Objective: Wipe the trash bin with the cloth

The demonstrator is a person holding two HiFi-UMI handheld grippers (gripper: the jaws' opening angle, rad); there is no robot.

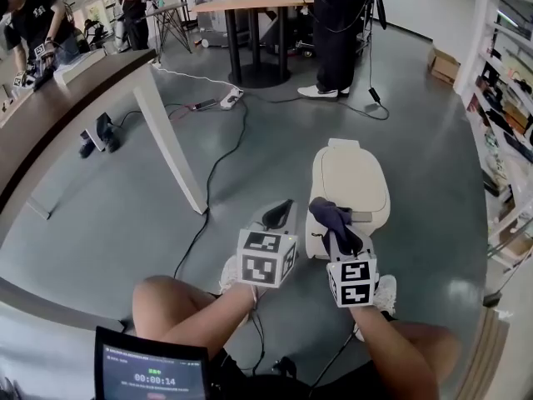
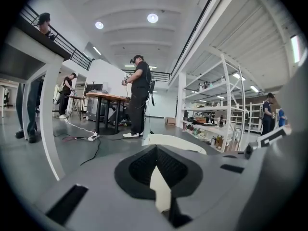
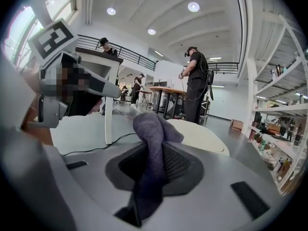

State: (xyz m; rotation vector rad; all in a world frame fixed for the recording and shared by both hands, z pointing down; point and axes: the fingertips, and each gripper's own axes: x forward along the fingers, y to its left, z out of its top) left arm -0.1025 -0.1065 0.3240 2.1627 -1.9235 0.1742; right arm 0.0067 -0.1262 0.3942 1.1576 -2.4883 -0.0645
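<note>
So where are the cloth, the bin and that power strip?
cloth (image 3: 150, 129), right gripper view, bunched top end.
bin (image 1: 350, 177), head view, middle of lid.
power strip (image 1: 231, 99), head view, white body.

Grey, smooth floor (image 1: 416, 140), faintly glossy. Bears a cream trash bin (image 1: 350, 182), upright, lid shut. Left of the trash bin, well apart: a slanted white table leg (image 1: 169, 140), foot planted on the grey. Between that leg and the trash bin, a black cable (image 1: 218, 163) trailing loosely, leading up to a white power strip (image 1: 231, 99) far beyond the trash bin. Further beyond, a round dark pedestal base (image 1: 260, 75) and, beside it, a standing person's white shoes (image 1: 321, 92). Beyond the trash bin to the right, a cardboard box (image 1: 445, 63) near white shelving (image 1: 508, 98). Just short of the trash bin, another white shoe (image 1: 386, 292).
</note>
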